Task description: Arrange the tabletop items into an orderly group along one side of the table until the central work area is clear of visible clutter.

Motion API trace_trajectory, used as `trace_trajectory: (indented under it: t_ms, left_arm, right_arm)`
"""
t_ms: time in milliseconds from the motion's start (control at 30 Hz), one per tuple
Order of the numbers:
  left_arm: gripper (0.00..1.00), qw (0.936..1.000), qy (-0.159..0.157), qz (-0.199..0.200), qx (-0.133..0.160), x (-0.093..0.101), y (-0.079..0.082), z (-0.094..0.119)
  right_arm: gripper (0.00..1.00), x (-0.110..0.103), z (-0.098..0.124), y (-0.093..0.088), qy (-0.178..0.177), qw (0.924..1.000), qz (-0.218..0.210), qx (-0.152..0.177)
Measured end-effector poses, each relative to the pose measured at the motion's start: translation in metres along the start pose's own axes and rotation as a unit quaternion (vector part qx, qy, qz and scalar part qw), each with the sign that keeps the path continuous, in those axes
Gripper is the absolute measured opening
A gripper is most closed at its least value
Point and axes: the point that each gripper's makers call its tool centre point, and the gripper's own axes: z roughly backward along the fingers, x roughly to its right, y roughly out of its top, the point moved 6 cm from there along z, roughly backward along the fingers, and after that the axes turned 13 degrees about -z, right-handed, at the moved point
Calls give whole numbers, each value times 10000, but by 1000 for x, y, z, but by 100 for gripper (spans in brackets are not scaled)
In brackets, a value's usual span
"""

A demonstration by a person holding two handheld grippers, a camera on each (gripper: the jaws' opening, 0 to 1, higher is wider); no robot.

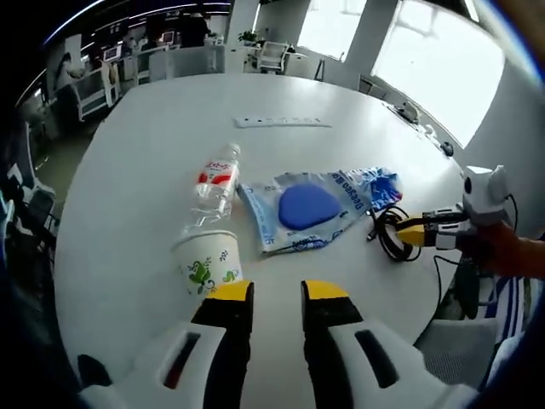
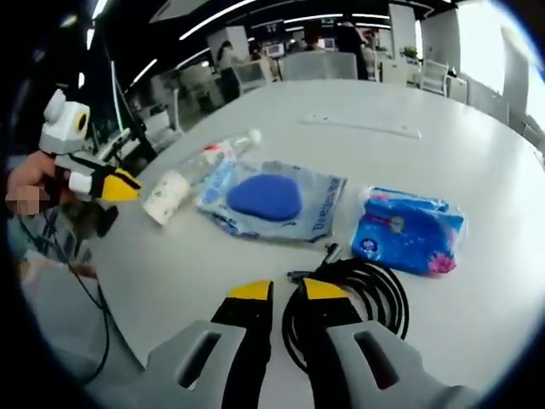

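A clear water bottle (image 1: 215, 183) (image 2: 213, 158) lies on its side on the round white table (image 1: 153, 153) (image 2: 477, 153). A paper cup (image 1: 207, 264) (image 2: 166, 196) with green print rests at its base, apparently on its side. Beside them is a clear bag holding a blue pad (image 1: 306, 207) (image 2: 264, 198), then a blue tissue pack (image 1: 379, 183) (image 2: 409, 230). My left gripper (image 1: 278, 291) (image 2: 119, 186) hovers just short of the cup, slightly open and holding nothing. My right gripper (image 2: 287, 290) (image 1: 413, 232) is closed narrowly on the edge of a coiled black cable (image 2: 358, 311) (image 1: 387, 239).
A long white power strip (image 1: 281, 122) (image 2: 362, 126) lies at the far side of the table. Office chairs (image 1: 272, 55) and desks stand beyond the table. A hand (image 2: 30, 183) and an orange sleeve (image 1: 511, 251) hold the grippers near the table's edge.
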Motion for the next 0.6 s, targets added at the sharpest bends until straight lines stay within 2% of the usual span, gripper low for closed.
trace_trajectory:
  t_ms: [367,600]
  left_arm:
    - [25,9994,60,-315,129,-13,21,0]
    - [28,9987,114,-492,95,-27,29,-5]
  right_arm:
    - [15,-10,13,-10,153,9998,-8,123]
    - [23,-11,23,-18,207,9998,10,78]
